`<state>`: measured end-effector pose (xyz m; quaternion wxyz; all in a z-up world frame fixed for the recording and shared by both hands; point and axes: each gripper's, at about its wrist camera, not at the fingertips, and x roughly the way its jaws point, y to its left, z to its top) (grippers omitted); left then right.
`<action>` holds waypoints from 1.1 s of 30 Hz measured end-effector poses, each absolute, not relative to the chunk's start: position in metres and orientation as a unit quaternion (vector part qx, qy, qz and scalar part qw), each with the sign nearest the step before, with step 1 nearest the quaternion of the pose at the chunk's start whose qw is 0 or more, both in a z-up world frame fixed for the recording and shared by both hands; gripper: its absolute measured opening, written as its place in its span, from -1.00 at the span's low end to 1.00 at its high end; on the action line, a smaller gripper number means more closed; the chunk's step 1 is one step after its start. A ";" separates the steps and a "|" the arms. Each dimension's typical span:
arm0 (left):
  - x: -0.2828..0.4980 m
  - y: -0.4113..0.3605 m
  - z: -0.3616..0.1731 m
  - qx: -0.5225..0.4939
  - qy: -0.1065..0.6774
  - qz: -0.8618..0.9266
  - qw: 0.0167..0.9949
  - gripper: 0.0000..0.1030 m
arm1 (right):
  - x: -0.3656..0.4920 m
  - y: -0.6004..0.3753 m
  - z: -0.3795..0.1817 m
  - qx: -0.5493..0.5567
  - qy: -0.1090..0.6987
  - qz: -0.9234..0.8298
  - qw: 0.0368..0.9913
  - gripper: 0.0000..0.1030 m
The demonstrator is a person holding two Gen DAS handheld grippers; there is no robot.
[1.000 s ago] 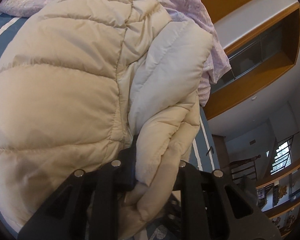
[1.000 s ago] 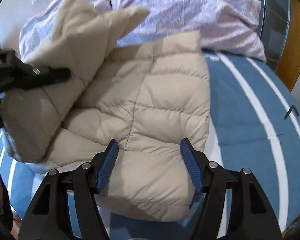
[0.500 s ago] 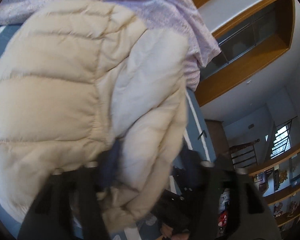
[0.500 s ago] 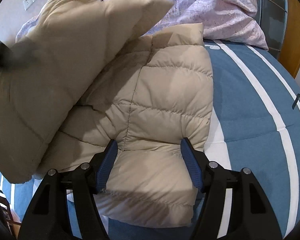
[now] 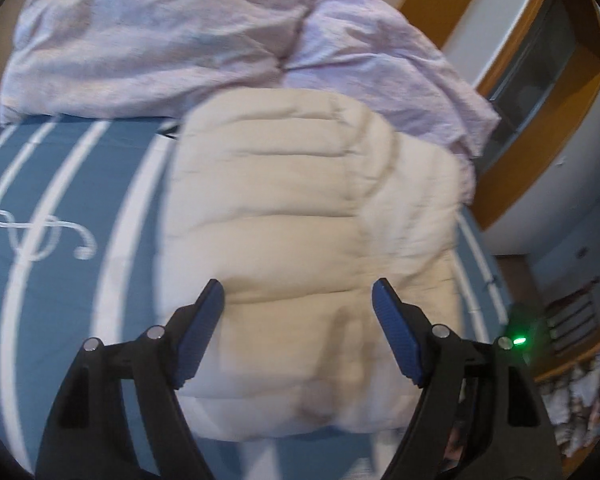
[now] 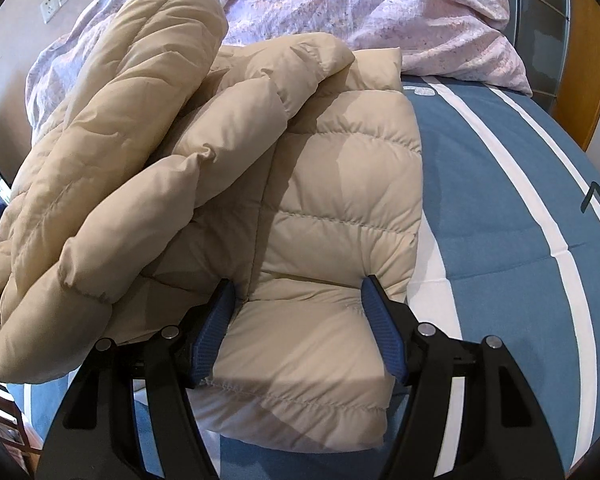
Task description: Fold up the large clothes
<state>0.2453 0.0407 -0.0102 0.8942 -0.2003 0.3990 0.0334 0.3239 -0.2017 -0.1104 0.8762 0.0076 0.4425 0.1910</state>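
A: We are checking fold status. The beige puffer jacket is lying on the blue striped bedspread, just in front of the lilac duvet.

B: We are seeing one side panel flopped across the body, loose and bunched, not flat.

A: The left gripper has just been opening its jaws; they are standing wide above the jacket, pressing nothing.

B: The right gripper is pinning the lower hem area, its spread blue pads denting the padding.

A: We are judging one fold laid; smoothing and further folds are remaining.

Jacket: quilted matt cloth; duvet: crinkled cloth.
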 end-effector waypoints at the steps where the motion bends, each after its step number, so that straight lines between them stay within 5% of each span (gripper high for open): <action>1: 0.243 0.044 -0.011 -0.194 0.398 0.043 0.895 0.48 | 0.323 -0.201 -0.110 0.007 0.443 0.191 0.876 0.29; 22: 0.265 0.008 -0.066 -0.155 0.424 0.054 0.890 0.54 | 0.326 -0.206 -0.109 -0.002 0.441 0.200 0.875 0.30; 33: 0.273 0.003 -0.072 -0.150 0.424 0.049 0.892 0.58 | 0.333 -0.260 -0.044 0.023 0.390 0.152 0.908 0.25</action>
